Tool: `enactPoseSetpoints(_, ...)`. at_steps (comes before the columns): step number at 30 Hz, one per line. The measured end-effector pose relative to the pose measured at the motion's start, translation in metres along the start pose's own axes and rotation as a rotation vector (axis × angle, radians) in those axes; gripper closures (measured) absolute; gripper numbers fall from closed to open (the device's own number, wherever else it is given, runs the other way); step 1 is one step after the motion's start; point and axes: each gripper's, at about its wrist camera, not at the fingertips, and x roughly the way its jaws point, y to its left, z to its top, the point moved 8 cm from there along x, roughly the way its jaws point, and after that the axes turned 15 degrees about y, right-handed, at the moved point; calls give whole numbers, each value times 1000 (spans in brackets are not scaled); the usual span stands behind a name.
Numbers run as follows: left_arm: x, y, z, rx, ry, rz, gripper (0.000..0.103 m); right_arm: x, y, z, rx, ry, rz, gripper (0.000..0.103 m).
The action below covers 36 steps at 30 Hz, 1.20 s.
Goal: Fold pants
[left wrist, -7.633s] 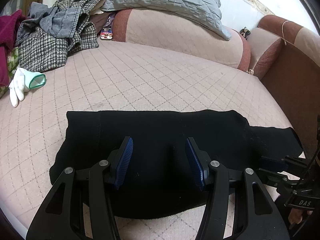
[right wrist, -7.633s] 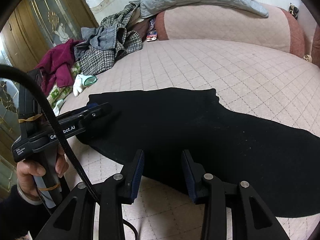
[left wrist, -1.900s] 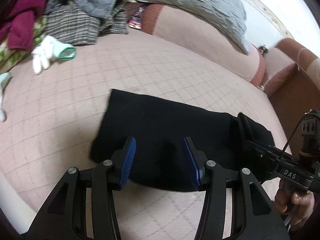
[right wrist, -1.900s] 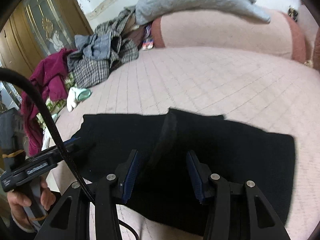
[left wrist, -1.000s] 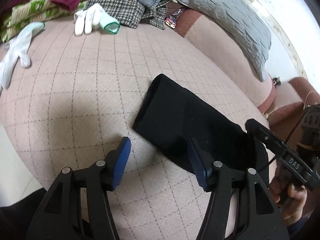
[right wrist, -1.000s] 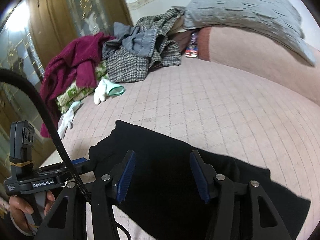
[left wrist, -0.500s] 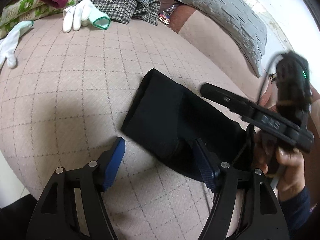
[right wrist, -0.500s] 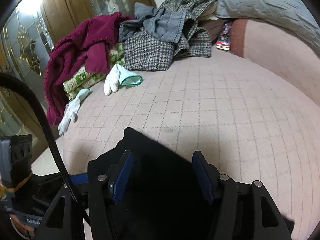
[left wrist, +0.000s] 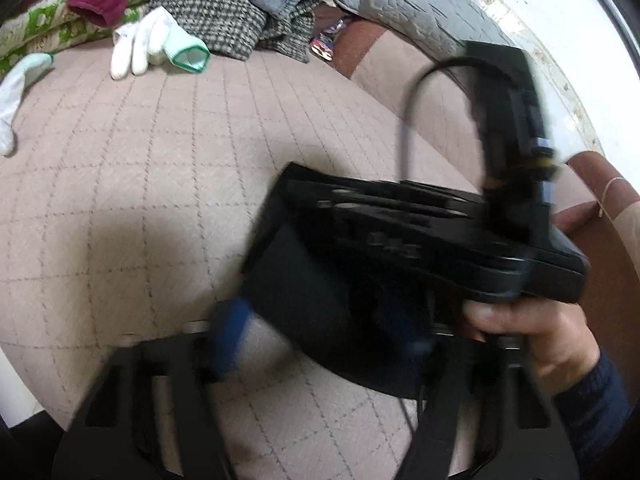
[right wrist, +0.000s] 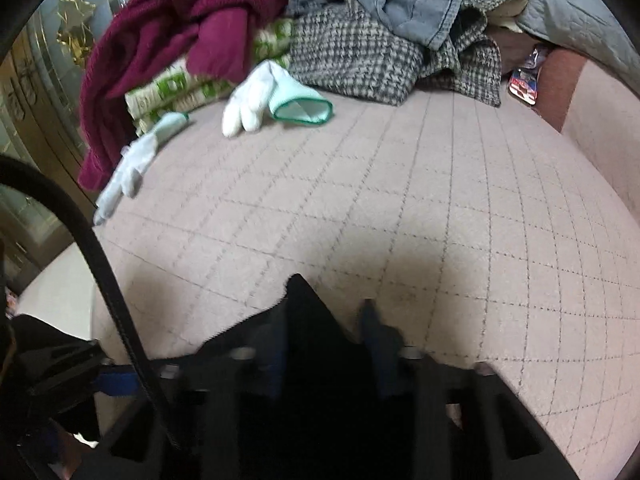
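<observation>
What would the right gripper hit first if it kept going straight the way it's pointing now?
Most likely the black pants: their folded corner already lies between the closing jaws of the right gripper. Right under them is the quilted pink bed cover. The frame is blurred, so whether the pads touch the cloth yet is unclear.

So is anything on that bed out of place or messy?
Yes: clothes lie in a heap at the far edge, not folded. Two white gloves are apart: one lies beside the heap, the other at the bed's edge. The black pants look neatly folded.
</observation>
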Motion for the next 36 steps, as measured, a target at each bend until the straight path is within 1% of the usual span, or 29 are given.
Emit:
enactPoseSetpoints(1,-1,0,1,-4,2,-23,70,-6,0,-1,13,-17,12,82)
enactPoseSetpoints(2,-2,-2,3,-9,0,-59,70,-17,-2,-4,31,-50,33,86)
enactPoseSetpoints(3,-6,-5,4,-5,-14,-90,73,-24,-2,-4,44,-70,46,87)
enactPoseSetpoints(4,-13,-12,6,19,-39,-116,73,-38,-3,-6,67,-107,64,87)
enactPoseSetpoints(8,-39,-49,5,161,-129,-170,74,-89,-10,-16,130,-235,102,89)
enactPoseSetpoints(9,-45,-64,3,209,-147,-193,78,-100,-13,-20,154,-255,96,89)
enactPoseSetpoints(11,-51,-86,-1,262,-161,-243,78,-125,-19,-33,190,-315,85,90)
enactPoseSetpoints(12,-56,-103,-4,305,-169,-284,78,-140,-23,-43,208,-348,75,90)
enactPoseSetpoints(13,-59,-115,-7,340,-173,-310,78,-151,-25,-51,224,-373,67,90)
enactPoseSetpoints(15,-60,-141,-12,403,-166,-356,78,-178,-36,-75,274,-433,56,90)
enactPoseSetpoints(17,-55,-171,-21,471,-137,-407,78,-204,-50,-108,344,-489,51,90)
enactPoseSetpoints(18,-48,-190,-29,517,-110,-430,78,-212,-56,-121,370,-505,51,90)
enactPoseSetpoints(19,-42,-203,-36,546,-89,-437,78,-221,-63,-139,404,-523,45,90)
enactPoseSetpoints(20,-29,-218,-45,584,-51,-440,78,-228,-72,-160,446,-540,30,90)
enactPoseSetpoints(22,-7,-238,-61,623,21,-448,78,-232,-89,-193,525,-545,21,92)
enactPoseSetpoints(23,8,-250,-73,652,86,-462,78,-228,-103,-216,596,-535,18,93)
enactPoseSetpoints(24,17,-257,-79,672,127,-465,78,-223,-113,-231,649,-520,8,95)
enactPoseSetpoints(25,27,-263,-97,702,182,-458,78,-216,-124,-247,703,-498,-9,95)
enactPoseSetpoints(26,34,-267,-107,723,212,-443,78,-206,-135,-262,760,-470,-27,95)
enactPoseSetpoints(27,39,-270,-118,762,234,-412,78,-198,-143,-274,808,-444,-36,95)
enactPoseSetpoints(29,32,-273,-126,820,232,-382,78,-191,-153,-294,890,-411,-43,95)
enactPoseSetpoints(31,14,-272,-128,850,206,-416,77,-203,-151,-306,922,-453,-30,92)
enactPoseSetpoints(32,1,-269,-126,863,185,-433,74,-213,-148,-311,936,-488,-21,83)
enactPoseSetpoints(33,-7,-267,-124,864,170,-437,67,-220,-144,-316,945,-505,-17,65)
enactPoseSetpoints(34,-17,-262,-118,857,143,-442,52,-228,-138,-319,949,-520,-9,58)
enactPoseSetpoints(35,-23,-257,-112,846,122,-445,45,-230,-131,-319,937,-527,6,56)
enactPoseSetpoints(36,-29,-251,-104,828,94,-439,40,-230,-124,-319,921,-523,21,56)
